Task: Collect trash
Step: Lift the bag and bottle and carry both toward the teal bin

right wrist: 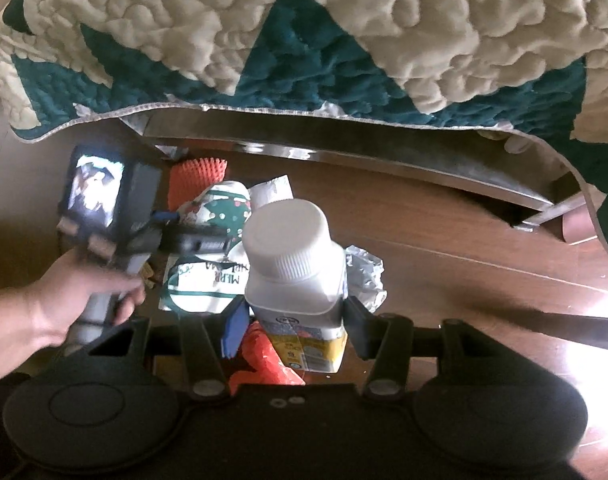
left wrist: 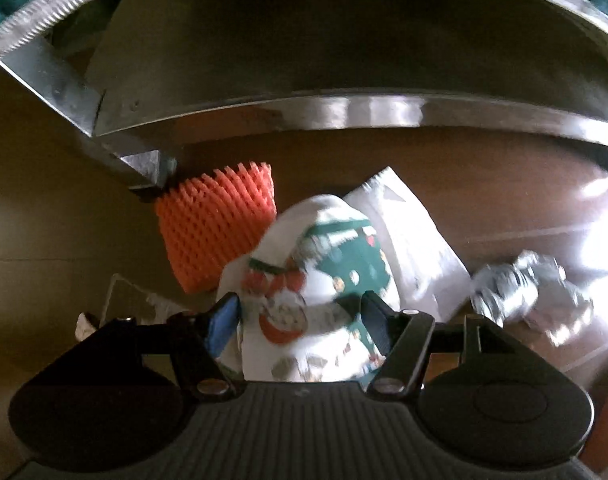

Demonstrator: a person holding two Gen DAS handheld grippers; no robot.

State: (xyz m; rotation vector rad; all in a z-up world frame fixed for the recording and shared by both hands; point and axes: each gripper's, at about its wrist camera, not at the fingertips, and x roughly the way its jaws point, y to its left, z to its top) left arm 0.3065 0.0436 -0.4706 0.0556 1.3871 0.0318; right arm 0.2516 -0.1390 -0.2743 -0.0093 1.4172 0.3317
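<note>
A crumpled white paper cup [left wrist: 324,264] with a green and red Christmas print lies on the wooden floor [left wrist: 64,220]. My left gripper [left wrist: 300,318] is open and points down over it, one finger on each side of the cup. An orange foam net [left wrist: 216,224], a white paper packet [left wrist: 408,228] and a ball of foil [left wrist: 532,292] lie around the cup. In the right wrist view my right gripper [right wrist: 296,320] is shut on a white plastic bottle [right wrist: 292,248] with a white cap and yellow label. A hand [right wrist: 56,304] holds the left gripper [right wrist: 196,236] over the cup [right wrist: 224,204].
A metal bed frame rail [right wrist: 344,160] runs just behind the pile, under a hanging teal and cream quilt [right wrist: 304,40]. Another printed paper piece [right wrist: 200,284], the foil [right wrist: 364,276] and an orange-red wrapper [right wrist: 264,360] lie below the bottle. Sunlit floor stretches to the right.
</note>
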